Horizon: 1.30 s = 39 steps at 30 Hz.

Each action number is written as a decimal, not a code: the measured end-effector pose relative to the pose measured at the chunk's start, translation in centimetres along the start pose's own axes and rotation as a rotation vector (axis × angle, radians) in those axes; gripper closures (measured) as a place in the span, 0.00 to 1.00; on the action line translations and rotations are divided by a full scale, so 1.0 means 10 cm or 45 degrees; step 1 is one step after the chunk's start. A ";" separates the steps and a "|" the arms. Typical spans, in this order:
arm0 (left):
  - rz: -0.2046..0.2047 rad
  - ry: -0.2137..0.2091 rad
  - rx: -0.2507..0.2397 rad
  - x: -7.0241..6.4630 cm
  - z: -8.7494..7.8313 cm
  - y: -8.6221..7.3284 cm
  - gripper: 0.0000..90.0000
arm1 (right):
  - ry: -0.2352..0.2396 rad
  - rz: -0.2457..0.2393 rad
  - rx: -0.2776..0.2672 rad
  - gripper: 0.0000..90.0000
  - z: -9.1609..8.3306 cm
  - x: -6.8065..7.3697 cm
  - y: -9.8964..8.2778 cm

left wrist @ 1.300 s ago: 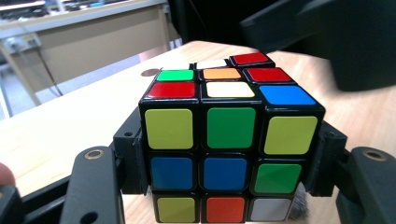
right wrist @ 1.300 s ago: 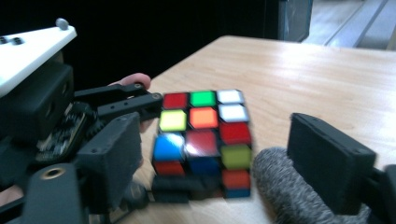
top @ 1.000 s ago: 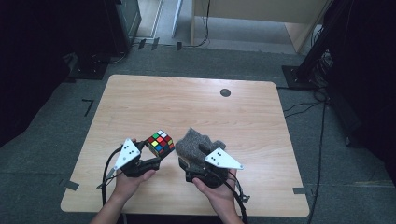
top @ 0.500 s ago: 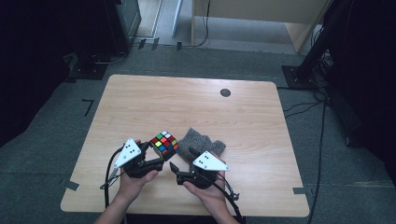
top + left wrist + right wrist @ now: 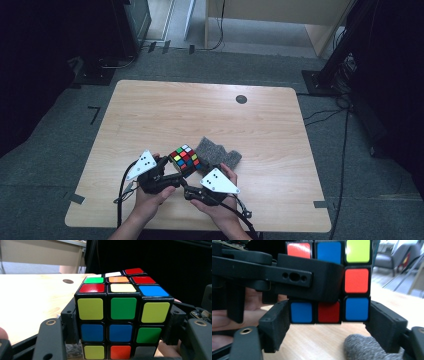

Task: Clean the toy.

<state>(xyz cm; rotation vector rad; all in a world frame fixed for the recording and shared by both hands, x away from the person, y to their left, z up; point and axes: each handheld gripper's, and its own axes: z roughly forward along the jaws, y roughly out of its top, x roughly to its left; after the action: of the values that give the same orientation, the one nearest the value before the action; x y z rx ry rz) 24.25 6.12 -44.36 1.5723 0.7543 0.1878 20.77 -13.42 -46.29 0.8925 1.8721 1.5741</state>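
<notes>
Black left claw [image 5: 172,175] and right claw [image 5: 192,192] carry white triangular dotted plates, black cables.

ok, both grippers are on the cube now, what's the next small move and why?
Probably twist the bottom layer with the right gripper. Its jaws have just been closing and now bracket the cube's lowest row, while the left gripper clamps the layers above, so the cube is braced. The grey cloth lies apart on the table.
</notes>
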 end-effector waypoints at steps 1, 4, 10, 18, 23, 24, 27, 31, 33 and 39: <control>-0.012 -0.018 0.005 0.00 0.01 0.00 0.38 | -0.018 -0.013 -0.017 0.31 -0.01 0.00 0.00; -0.021 -0.039 0.004 0.02 0.01 -0.01 0.37 | -0.025 -0.055 -0.029 0.37 -0.02 0.02 0.00; -0.020 -0.063 -0.012 0.05 0.00 -0.02 0.36 | -0.038 -0.084 0.009 0.38 -0.03 0.03 0.00; 0.013 -0.075 -0.026 0.08 -0.03 0.01 0.33 | -0.022 -0.170 0.067 0.39 -0.06 0.00 0.03; 0.116 -0.044 -0.024 0.09 -0.08 0.04 0.30 | -0.002 -0.216 0.124 0.39 -0.06 -0.07 0.03; 0.137 -0.040 -0.027 0.09 -0.09 0.05 0.30 | 0.004 -0.206 0.139 0.39 -0.07 -0.09 0.03; 0.132 -0.038 -0.049 0.13 -0.13 0.07 0.30 | -0.008 -0.189 0.175 0.39 -0.07 -0.14 0.02; 0.149 -0.002 -0.067 0.21 -0.19 0.09 0.28 | -0.011 -0.144 0.208 0.39 -0.09 -0.24 0.03; 0.186 0.026 -0.058 0.26 -0.21 0.09 0.27 | -0.007 -0.125 0.222 0.39 -0.11 -0.29 0.05; 0.369 0.081 0.067 0.27 -0.16 -0.01 0.19 | 0.073 -0.029 0.207 0.39 -0.22 -0.42 0.17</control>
<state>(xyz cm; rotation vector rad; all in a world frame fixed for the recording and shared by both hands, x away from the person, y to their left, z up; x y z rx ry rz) 25.41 8.96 -45.04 1.7288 0.5816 0.4348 22.09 -17.87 -44.34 0.8999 2.0671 1.4638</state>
